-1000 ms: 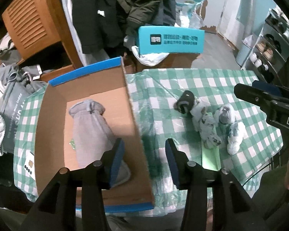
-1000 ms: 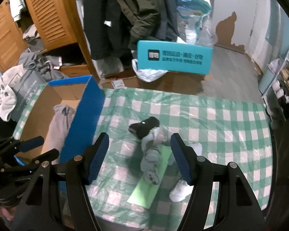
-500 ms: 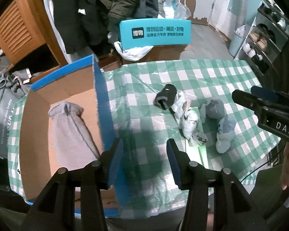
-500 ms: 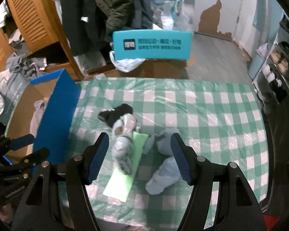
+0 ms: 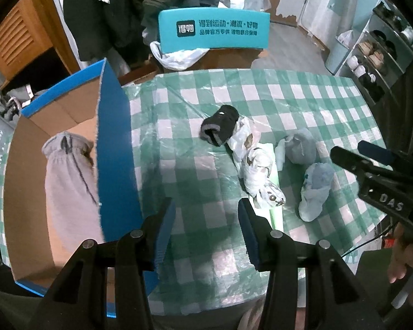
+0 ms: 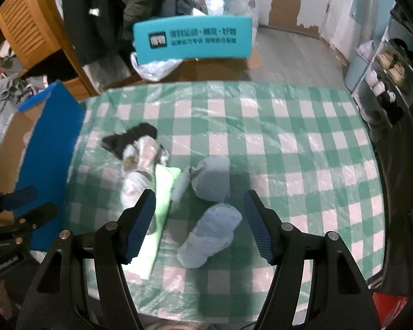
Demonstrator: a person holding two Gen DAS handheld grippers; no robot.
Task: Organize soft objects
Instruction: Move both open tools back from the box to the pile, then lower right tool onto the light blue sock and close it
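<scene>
On the green-checked tablecloth (image 5: 303,101) lie a rolled black sock (image 5: 220,128), patterned white bundles (image 5: 257,172) on a pale green sheet (image 6: 162,206), and two pale blue rolled socks (image 6: 210,233) (image 6: 213,177). A folded grey garment (image 5: 66,184) lies inside the blue cardboard box (image 5: 115,148) at the left. My left gripper (image 5: 206,227) hangs open over bare cloth between the box and the bundles. My right gripper (image 6: 198,224) is open above the nearer blue sock (image 5: 315,189), which shows between its fingers without touching them.
A teal printed box (image 5: 213,31) and a white plastic bag (image 5: 179,57) stand beyond the table's far edge. Dark coats hang behind, a wooden louvred cabinet (image 5: 12,41) is at the far left, and a shoe rack (image 5: 377,60) lines the right wall.
Both grippers moved right and lower. The left one went from over the box to over the tablecloth. The right one shifted from the patterned bundles to above the blue socks.
</scene>
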